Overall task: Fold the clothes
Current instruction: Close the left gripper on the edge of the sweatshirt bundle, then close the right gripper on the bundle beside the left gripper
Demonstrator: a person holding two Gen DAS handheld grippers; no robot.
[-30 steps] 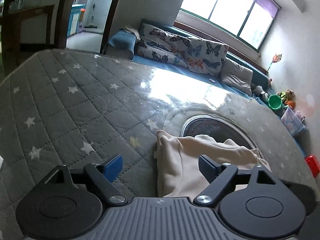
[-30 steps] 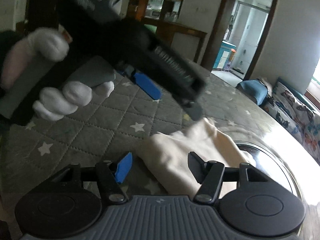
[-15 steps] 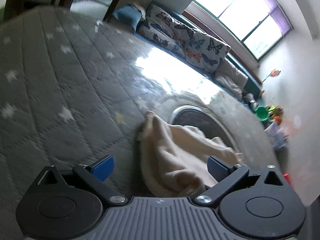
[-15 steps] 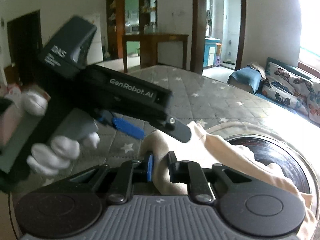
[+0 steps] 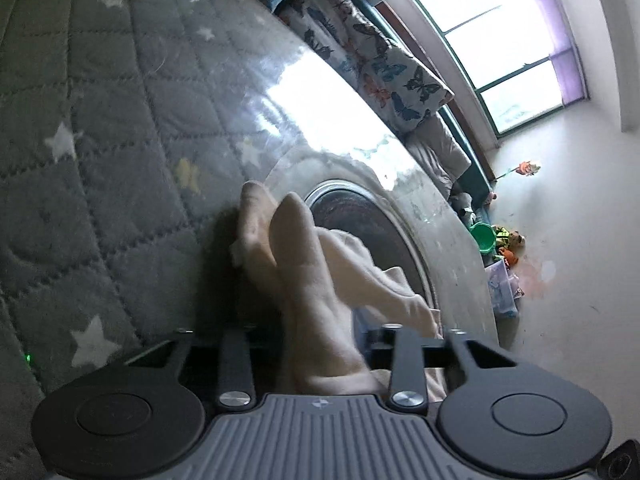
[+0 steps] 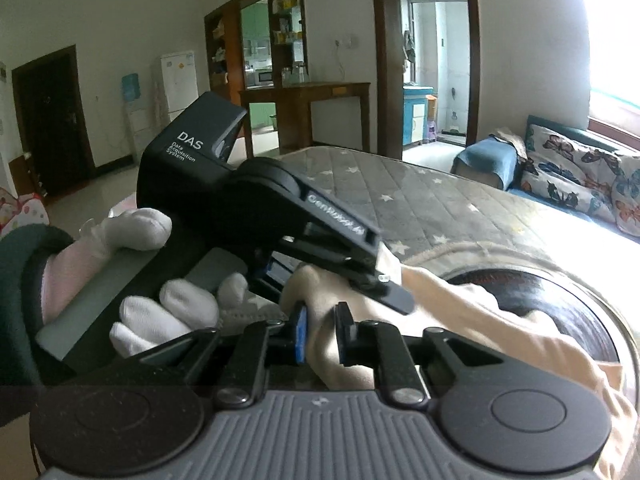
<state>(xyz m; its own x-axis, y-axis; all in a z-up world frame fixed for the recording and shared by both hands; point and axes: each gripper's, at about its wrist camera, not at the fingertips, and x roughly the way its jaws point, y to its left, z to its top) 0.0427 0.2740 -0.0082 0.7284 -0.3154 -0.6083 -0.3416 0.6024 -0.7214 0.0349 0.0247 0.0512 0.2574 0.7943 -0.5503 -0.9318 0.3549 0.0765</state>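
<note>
At the left of the right wrist view our white-gloved hand (image 6: 160,312) holds the left gripper (image 6: 360,280), whose black body blocks much of the grey star-quilted mattress (image 6: 400,200). Right of centre a dark round plate (image 6: 560,308) lies under glare, and a butterfly-print cushion (image 6: 580,176) sits at the far right. The cream garment (image 6: 460,304) drapes across the plate. Our left gripper's jaws are closing on a raised fold at the lower centre of its own view. Our right gripper (image 6: 322,340) pinches another fold, its jaws easing apart.
</note>
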